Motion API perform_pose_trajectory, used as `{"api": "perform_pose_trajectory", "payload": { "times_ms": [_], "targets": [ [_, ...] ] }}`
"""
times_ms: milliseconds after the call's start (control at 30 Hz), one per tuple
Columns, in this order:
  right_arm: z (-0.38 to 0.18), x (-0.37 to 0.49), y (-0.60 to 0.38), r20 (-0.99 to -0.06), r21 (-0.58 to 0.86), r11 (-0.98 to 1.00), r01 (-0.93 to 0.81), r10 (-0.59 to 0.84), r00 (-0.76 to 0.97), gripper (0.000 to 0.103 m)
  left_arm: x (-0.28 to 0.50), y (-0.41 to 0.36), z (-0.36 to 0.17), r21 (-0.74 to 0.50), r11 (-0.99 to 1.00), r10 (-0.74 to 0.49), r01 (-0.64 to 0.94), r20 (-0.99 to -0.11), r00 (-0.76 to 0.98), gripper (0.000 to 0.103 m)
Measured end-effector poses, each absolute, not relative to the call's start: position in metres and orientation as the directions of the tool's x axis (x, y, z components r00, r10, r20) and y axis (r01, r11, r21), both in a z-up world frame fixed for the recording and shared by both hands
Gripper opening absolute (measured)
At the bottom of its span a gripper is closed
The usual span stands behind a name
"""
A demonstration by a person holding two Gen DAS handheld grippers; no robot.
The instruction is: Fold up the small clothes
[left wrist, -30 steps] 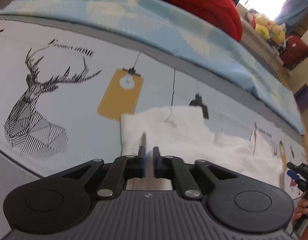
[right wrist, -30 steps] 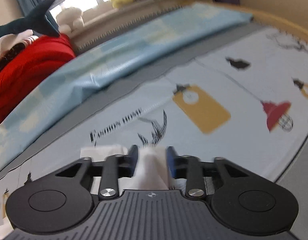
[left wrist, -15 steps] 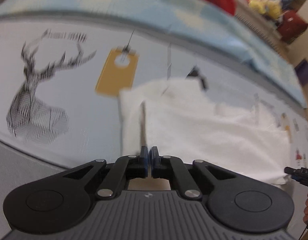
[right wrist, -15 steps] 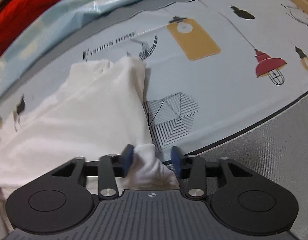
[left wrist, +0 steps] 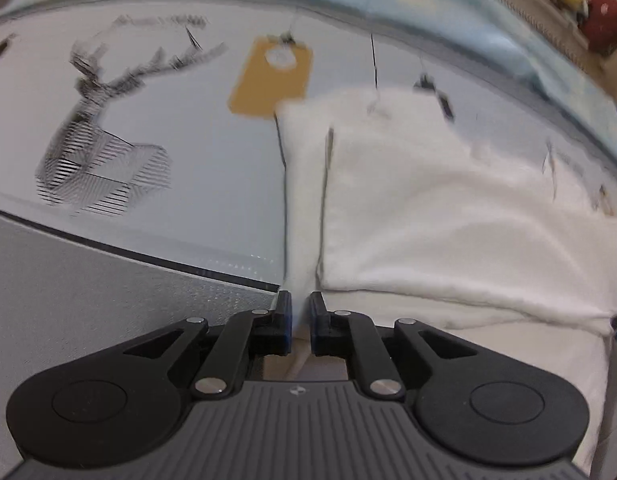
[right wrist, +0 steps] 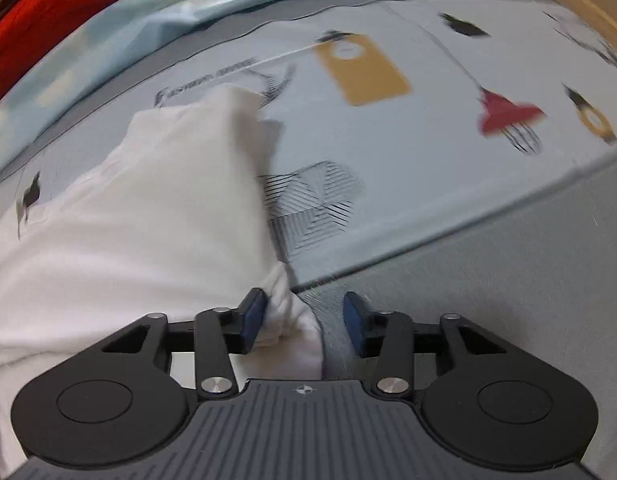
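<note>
Landmark: the white garment (left wrist: 448,208), soft matte knit, lying flat on the printed bedsheet (left wrist: 212,184), folded edge toward me.

1. Deer print (left wrist: 96,140), black line-work, angular facets; on the sheet well left of the garment, blurred.
2. Mustard tag print (left wrist: 272,76), rounded rectangle with a pale disc; just beyond the garment's far left corner.
3. My left gripper (left wrist: 299,322), black plastic links, blue pads; at the garment's near left corner. Its jaws have just eased apart a little; a thin strip of white cloth runs between them, and I cannot tell whether the pads press on it.
4. Garment's right end (right wrist: 148,220), smooth, with a bunched corner at its near edge.
5. My right gripper (right wrist: 304,322), same build; at that bunched corner. Its jaws have just been opening: the left pad touches the wad, the right pad stands clear over grey fabric.
6. Red lamp print (right wrist: 508,114), cone shape, well right of the garment.
7. Red blanket (right wrist: 60,12), ribbed, far beyond the garment.
</note>
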State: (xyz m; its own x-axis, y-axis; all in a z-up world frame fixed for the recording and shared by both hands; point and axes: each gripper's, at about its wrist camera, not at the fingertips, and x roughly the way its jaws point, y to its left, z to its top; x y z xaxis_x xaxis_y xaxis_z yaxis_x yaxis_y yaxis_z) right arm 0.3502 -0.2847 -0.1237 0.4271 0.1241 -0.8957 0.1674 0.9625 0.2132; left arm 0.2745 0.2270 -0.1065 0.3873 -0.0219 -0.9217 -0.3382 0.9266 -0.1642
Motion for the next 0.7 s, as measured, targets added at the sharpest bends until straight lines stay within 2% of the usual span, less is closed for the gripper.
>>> {"api": "perform_pose_trajectory", "payload": {
  "times_ms": [33, 100, 233, 400, 567, 700],
  "targets": [
    [-0.106, 0.343, -0.287, -0.88, 0.218, 0.954, 0.206, 0.101, 0.465, 0.04, 0.269, 0.226, -0.092, -0.162, 0.927, -0.011, -0.338, -0.913, 0.409, 0.011],
    [-0.069, 0.327, -0.286, -0.827, 0.226, 0.956, 0.188, 0.086, 0.556, 0.04, 0.255, 0.218, -0.059, -0.168, 0.943, -0.001, -0.287, -0.864, 0.504, 0.011],
    [-0.002, 0.288, -0.289, -0.754, 0.272, 0.957, 0.103, 0.145, 0.641, 0.039, 0.221, 0.206, 0.0, -0.126, 0.971, 0.016, -0.204, -0.815, 0.58, 0.012],
    [0.044, 0.208, -0.305, -0.687, 0.299, 0.954, -0.003, 0.218, 0.693, 0.04, 0.142, 0.195, 0.05, -0.165, 0.979, -0.05, -0.119, -0.76, 0.648, 0.024],
    [0.031, 0.132, -0.334, -0.678, 0.336, 0.942, -0.005, 0.245, 0.693, 0.04, 0.05, 0.182, 0.038, -0.183, 0.98, -0.086, -0.079, -0.746, 0.66, 0.024],
    [-0.023, 0.087, -0.348, -0.733, 0.322, 0.945, 0.055, 0.212, 0.647, 0.04, -0.002, 0.184, -0.019, -0.227, 0.969, -0.119, -0.1, -0.779, 0.616, 0.023]
  ]
}}
